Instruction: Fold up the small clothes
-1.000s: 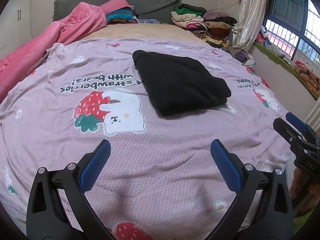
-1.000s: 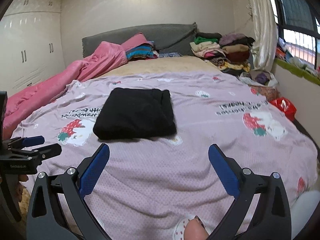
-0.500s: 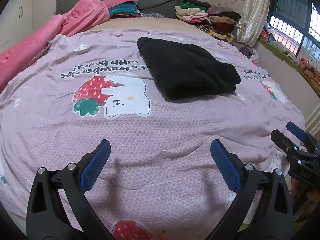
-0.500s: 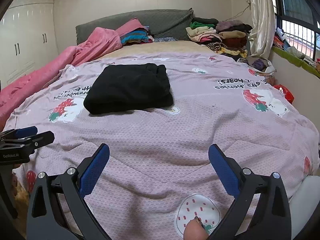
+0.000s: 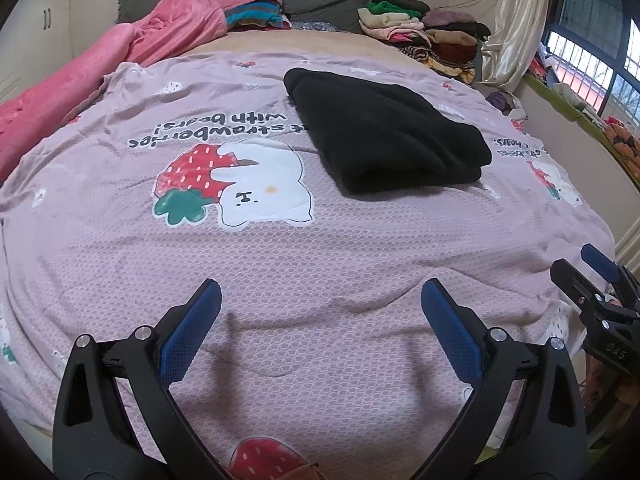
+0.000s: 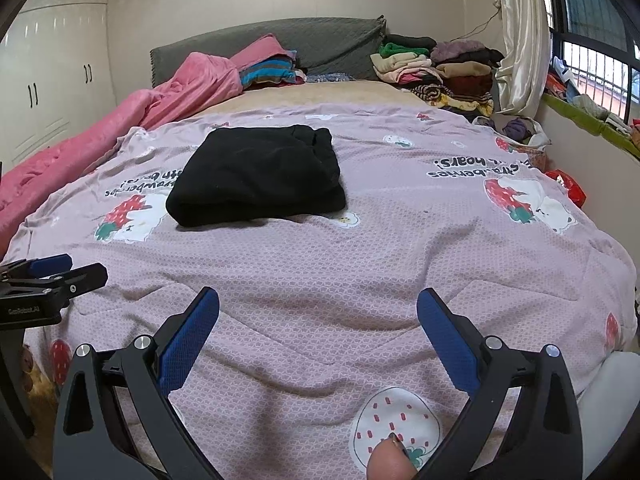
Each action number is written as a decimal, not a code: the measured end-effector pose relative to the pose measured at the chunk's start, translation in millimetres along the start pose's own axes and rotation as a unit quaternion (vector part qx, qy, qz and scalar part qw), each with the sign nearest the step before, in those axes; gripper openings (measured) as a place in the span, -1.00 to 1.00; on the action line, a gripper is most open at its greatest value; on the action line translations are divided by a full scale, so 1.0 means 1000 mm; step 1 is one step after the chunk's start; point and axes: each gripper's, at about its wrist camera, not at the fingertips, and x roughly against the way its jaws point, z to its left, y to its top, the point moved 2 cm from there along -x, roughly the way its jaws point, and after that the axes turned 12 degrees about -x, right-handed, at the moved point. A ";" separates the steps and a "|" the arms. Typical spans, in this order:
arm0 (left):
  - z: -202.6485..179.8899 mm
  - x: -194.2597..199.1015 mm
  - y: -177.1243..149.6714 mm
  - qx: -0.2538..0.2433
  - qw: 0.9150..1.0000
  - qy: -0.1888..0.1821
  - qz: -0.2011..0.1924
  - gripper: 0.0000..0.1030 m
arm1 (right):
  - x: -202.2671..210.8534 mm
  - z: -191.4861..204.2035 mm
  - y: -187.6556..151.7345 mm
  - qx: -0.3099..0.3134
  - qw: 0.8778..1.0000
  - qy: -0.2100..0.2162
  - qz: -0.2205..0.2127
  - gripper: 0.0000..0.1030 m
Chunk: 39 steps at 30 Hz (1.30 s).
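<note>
A black garment [image 5: 384, 132] lies folded into a thick rectangle on the pink strawberry-print bedspread [image 5: 280, 264], past the middle of the bed; it also shows in the right wrist view [image 6: 260, 176]. My left gripper [image 5: 320, 320] is open and empty, low over the near part of the bedspread, well short of the garment. My right gripper [image 6: 318, 324] is open and empty, also over the near edge. The right gripper shows at the right edge of the left wrist view [image 5: 596, 296]; the left gripper shows at the left edge of the right wrist view [image 6: 52, 276].
A pink blanket [image 6: 120, 128] lies heaped along the bed's left side. Stacks of folded clothes [image 6: 436, 68] sit at the head on the right, by a curtain [image 6: 524, 32] and window. A grey headboard [image 6: 312, 44] and white wardrobe [image 6: 52, 76] stand behind.
Both grippers have drawn back toward the foot of the bed and tilted a little; the black garment looks farther off and has not moved. Both stayed open.
</note>
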 end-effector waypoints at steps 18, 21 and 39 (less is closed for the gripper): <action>0.002 0.003 0.000 0.002 1.000 0.002 0.001 0.82 | -0.001 0.001 -0.001 0.000 1.000 0.000 0.002 0.91; 0.002 0.002 0.000 0.002 1.000 0.005 0.003 0.82 | -0.001 0.001 -0.001 0.000 1.000 -0.001 0.001 0.91; 0.004 0.000 -0.001 0.003 1.000 0.015 0.010 0.82 | 0.000 0.001 -0.001 -0.001 1.000 -0.001 0.002 0.91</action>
